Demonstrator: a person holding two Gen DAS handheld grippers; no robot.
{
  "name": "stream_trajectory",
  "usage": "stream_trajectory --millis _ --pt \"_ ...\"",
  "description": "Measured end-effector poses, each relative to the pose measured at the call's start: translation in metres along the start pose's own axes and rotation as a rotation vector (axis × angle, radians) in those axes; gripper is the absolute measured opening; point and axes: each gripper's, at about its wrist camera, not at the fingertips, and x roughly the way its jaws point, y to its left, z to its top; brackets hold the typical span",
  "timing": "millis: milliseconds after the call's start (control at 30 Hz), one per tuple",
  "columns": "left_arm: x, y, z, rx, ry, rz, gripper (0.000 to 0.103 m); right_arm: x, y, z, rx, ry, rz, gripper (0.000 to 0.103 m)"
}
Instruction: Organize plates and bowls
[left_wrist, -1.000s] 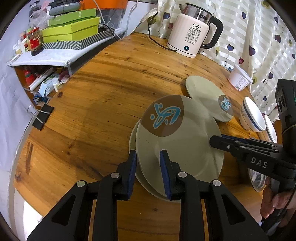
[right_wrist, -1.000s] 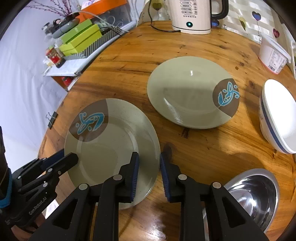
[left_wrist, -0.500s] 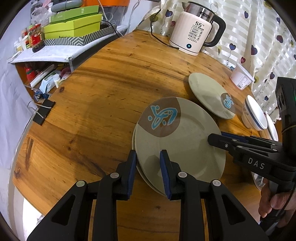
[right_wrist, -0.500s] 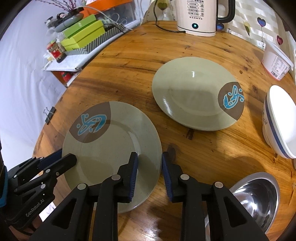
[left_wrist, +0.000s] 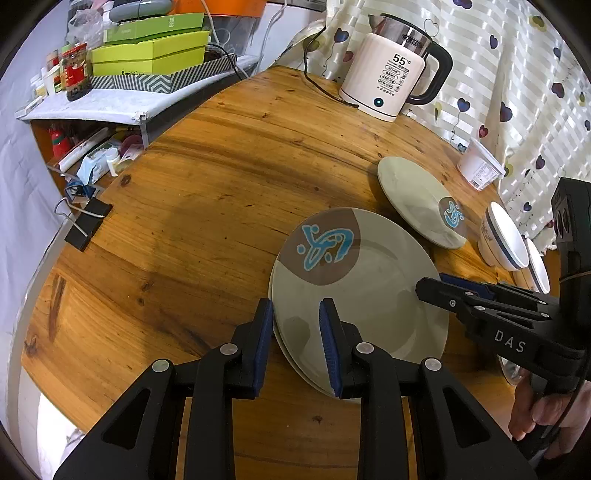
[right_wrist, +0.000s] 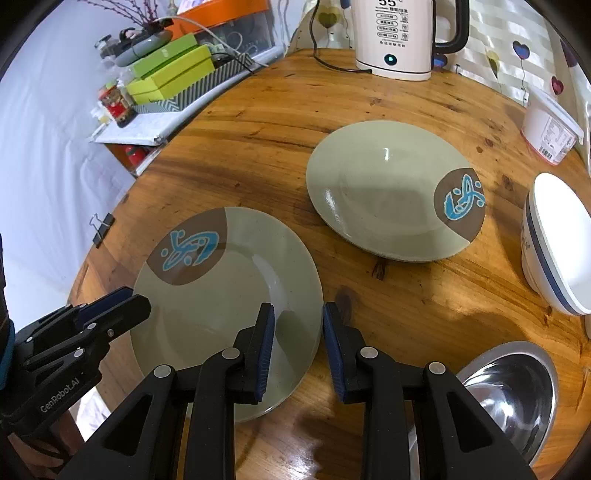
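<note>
Straddling the plate stack (left_wrist: 362, 295) from both sides.
The left gripper (left_wrist: 295, 341) and right gripper (right_wrist: 299, 345) are standing released, apparently not gripping its rim.

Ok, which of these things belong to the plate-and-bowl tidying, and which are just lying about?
Job: stacked plates, single plate, white bowls, steel bowl.
Lying about: kettle, white tub, binder clip, green boxes.

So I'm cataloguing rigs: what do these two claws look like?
Both are matte black plastic with blue ribbed pads and silver rivets. The right claw is lettered "DAS" in white; the left claw reads "GenRobot.AI", with a blue sleeve cuff behind it.
</note>
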Motion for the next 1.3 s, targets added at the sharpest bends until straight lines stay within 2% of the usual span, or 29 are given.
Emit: stream_trajectory --millis 300,500,633,800,1133,1300 --pt "-0.001 0.000 0.000 -0.001 -0.003 -0.006 0.027 -0.002 0.000 -0.001 0.000 -0.004 0.000 0.027" --pt "-0.012 0.000 0.003 0.013 -0.042 -0.011 0.027 -0.024 0.000 -0.002 -0.007 -0.059 -0.030 0.028" --pt "-0.017 -0.003 0.007 0.029 -0.063 -0.025 0.027 -0.044 0.001 -0.004 -0.015 -0.113 -0.056 0.038" --pt "-0.019 -0.009 0.010 0.049 -0.074 -0.049 0.027 -0.059 0.000 -0.009 -0.013 -0.149 -0.077 0.043" --pt "-0.022 -0.021 0.017 0.083 -0.098 -0.075 0.046 -0.072 -0.008 -0.016 0.007 -0.174 -0.073 0.044" --pt "-0.021 -0.027 0.021 0.110 -0.102 -0.079 0.048 -0.073 -0.008 -0.017 0.013 -0.182 -0.074 0.048"
